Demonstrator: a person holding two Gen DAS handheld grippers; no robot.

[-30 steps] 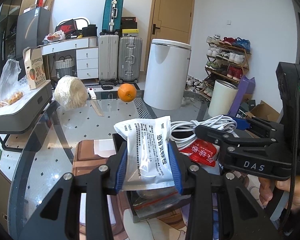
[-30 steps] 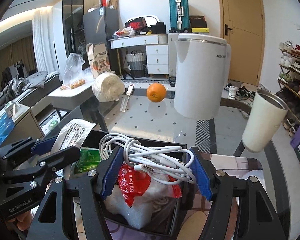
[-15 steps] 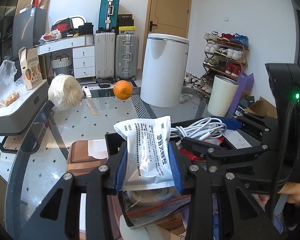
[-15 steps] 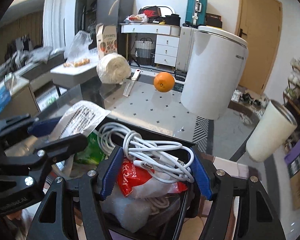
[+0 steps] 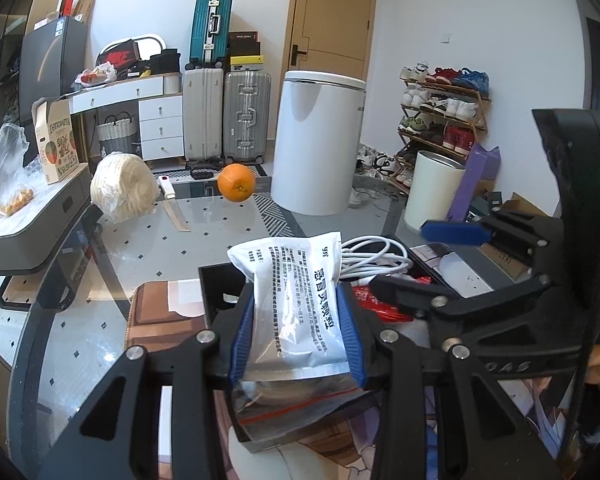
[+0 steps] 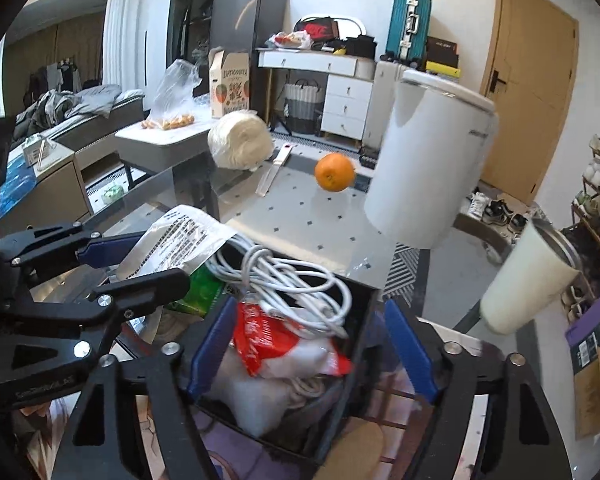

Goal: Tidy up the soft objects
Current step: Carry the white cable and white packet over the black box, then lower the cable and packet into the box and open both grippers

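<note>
Both wrist views face the black box [image 5: 220,280] [image 6: 360,308] (close).

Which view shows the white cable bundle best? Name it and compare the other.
The right wrist view: the white cable bundle lies in full sight on top of the black box, between the open right tongs. In the left wrist view, the white packet hides part of it.

Left gripper [image 5: 296,336] pinches white packet [image 5: 300,300] above black box [image 5: 220,280].
</note>
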